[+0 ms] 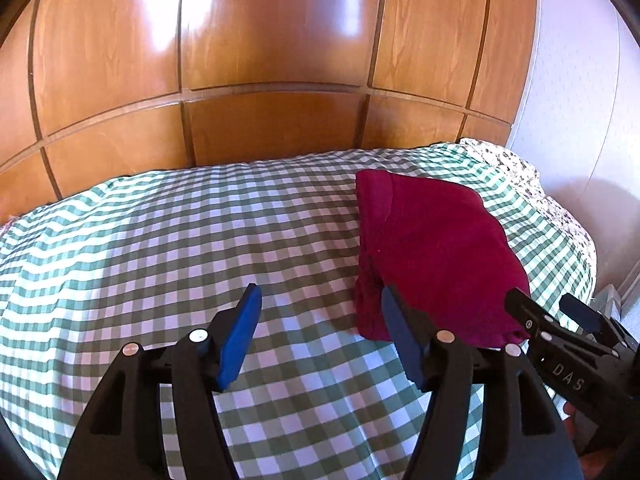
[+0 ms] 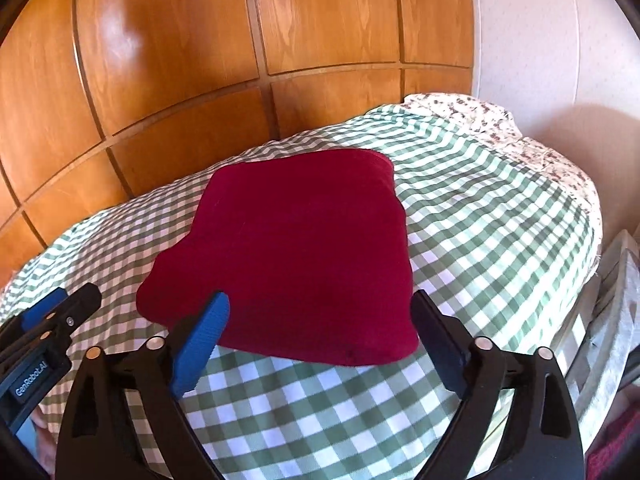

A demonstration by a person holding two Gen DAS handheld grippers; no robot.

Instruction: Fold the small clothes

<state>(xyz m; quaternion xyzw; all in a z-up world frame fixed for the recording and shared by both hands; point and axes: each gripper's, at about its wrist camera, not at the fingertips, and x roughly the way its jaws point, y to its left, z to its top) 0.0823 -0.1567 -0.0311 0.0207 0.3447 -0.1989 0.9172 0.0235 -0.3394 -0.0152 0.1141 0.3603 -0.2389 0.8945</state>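
Lying just ahead of the spread right hand-held gripper (image 2: pixel 320 312), folded maroon garment (image 2: pixel 296 256).

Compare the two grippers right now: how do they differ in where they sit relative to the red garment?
The right gripper points straight at the folded red garment, whose near edge lies between its fingers; the left gripper faces mostly bare checkered bedspread, with the garment by its right finger only. The right gripper sits nearer the bed's patterned end. Both are open and hold nothing.
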